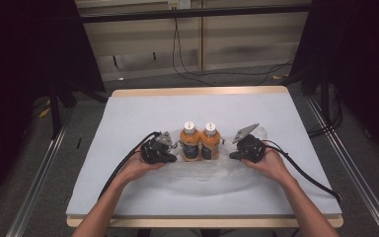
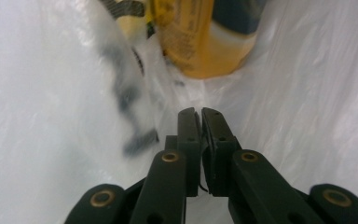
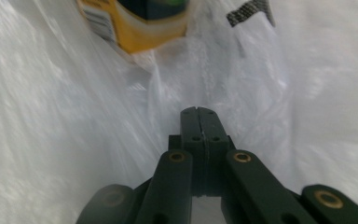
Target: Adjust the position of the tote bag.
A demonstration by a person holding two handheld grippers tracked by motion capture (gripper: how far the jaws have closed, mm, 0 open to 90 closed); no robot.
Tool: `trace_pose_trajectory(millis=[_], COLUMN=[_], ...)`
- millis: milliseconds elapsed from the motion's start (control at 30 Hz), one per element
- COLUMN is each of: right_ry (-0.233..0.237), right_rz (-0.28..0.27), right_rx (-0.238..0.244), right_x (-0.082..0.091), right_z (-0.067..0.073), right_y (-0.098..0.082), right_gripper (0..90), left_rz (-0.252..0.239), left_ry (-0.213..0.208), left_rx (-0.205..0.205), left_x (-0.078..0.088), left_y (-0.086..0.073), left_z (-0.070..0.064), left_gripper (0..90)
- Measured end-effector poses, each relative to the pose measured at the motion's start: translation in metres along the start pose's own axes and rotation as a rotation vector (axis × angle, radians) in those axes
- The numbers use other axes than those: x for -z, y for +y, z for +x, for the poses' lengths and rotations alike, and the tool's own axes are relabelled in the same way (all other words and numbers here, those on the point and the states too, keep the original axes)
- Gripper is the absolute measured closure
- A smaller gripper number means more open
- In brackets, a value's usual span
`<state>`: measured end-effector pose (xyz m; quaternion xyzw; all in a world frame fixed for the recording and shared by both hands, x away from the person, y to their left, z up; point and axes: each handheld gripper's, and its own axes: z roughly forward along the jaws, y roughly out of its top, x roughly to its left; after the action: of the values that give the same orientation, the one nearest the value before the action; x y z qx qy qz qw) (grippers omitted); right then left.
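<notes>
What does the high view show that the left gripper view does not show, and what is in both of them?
High view alone: the whole table, both hands, the right gripper, and two orange bottles with white caps standing upright side by side between the grippers.

Left gripper view alone: its two black jaws closed together on a fold of the plastic bag, and dark blurred print on the film.

Both: the left gripper, the translucent bag, and at least one orange bottle, of which the left gripper view gives just the lower part.

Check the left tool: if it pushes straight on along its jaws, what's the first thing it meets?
Most likely the clear plastic bag film, then the orange bottle just behind it. The left tool already looks pinched on the plastic; depth is unclear.
</notes>
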<state>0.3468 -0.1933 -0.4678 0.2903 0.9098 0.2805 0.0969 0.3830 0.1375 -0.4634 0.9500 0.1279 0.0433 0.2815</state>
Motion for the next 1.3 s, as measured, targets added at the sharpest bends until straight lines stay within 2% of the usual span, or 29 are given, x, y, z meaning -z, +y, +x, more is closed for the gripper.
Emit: trace_pose_trajectory(millis=[33,100,133,200,233,300,400,500,567,600,633,667,700,733,867,933,1000,1067,1167,1200,1300], right_ry=[-0.019,-0.049,-0.063,-0.074,-0.078,-0.085,-0.089,-0.099,-0.101,-0.110,-0.115,-0.125,-0.135,-0.187,-0.178,-0.178,-0.177,-0.181,-0.190,-0.173,-0.180], right_rz=[0.019,0.040,0.046,0.058,0.065,0.070,0.078,0.081,0.092,0.100,0.096,0.100,0.103,0.132,0.119,0.115,0.114,0.124,0.132,0.115,0.116], right_rx=[0.003,0.018,0.031,0.039,0.042,0.059,0.054,0.054,0.054,0.044,0.057,0.055,0.069,0.085,0.045,0.046,0.029,0.042,0.028,0.005,0.008], right_x=[0.001,0.003,0.003,0.004,0.005,0.005,0.007,0.008,0.010,0.011,0.011,0.012,0.013,0.013,0.016,0.018,0.019,0.020,0.022,0.023,0.023], right_z=[0.001,0.000,0.000,0.000,0.000,-0.001,-0.003,-0.007,-0.009,-0.009,-0.011,-0.012,-0.013,-0.013,-0.021,-0.025,-0.026,-0.028,-0.031,-0.033,-0.036], right_y=[0.000,-0.001,-0.001,-0.001,-0.001,-0.002,-0.003,-0.005,-0.007,-0.007,-0.008,-0.009,-0.009,-0.011,-0.017,-0.019,-0.021,-0.022,-0.024,-0.026,-0.027], right_gripper=[90.0,90.0,90.0,90.0,90.0,90.0,90.0,90.0,90.0,90.0,90.0,90.0,90.0,90.0,90.0,90.0,90.0,90.0,90.0,90.0,90.0], left_rz=[0.010,0.022,0.041,0.088,0.091,0.068,0.028,0.032,0.033,0.025,0.036,0.039,0.036,0.035,0.021,0.024,-0.004,0.014,-0.020,-0.026,-0.028], left_ry=[0.026,0.046,0.067,0.135,0.137,0.116,0.107,0.125,0.119,0.133,0.159,0.170,0.159,0.157,0.153,0.165,0.158,0.168,0.143,0.149,0.154], left_rx=[-0.014,-0.022,-0.046,-0.073,-0.076,-0.036,0.012,0.016,0.024,0.021,0.018,0.016,0.022,0.026,0.045,0.060,0.093,0.100,0.127,0.125,0.120], left_x=[0.001,0.001,0.002,0.004,0.005,0.008,0.011,0.014,0.015,0.015,0.015,0.015,0.016,0.016,0.019,0.022,0.024,0.028,0.030,0.030,0.029], left_y=[0.000,0.000,0.000,-0.001,-0.002,-0.008,-0.018,-0.022,-0.024,-0.025,-0.025,-0.025,-0.026,-0.026,-0.032,-0.037,-0.043,-0.048,-0.054,-0.054,-0.054], left_z=[-0.001,-0.001,-0.001,-0.002,0.000,0.007,0.017,0.021,0.023,0.024,0.023,0.023,0.025,0.026,0.029,0.033,0.036,0.041,0.045,0.045,0.044], left_gripper=[87.2,87.5,87.7,89.1,89.7,89.7,90.0,90.0,90.0,90.0,90.0,90.0,90.0,90.0,90.0,90.0,90.0,90.0,90.0,90.0,90.0])
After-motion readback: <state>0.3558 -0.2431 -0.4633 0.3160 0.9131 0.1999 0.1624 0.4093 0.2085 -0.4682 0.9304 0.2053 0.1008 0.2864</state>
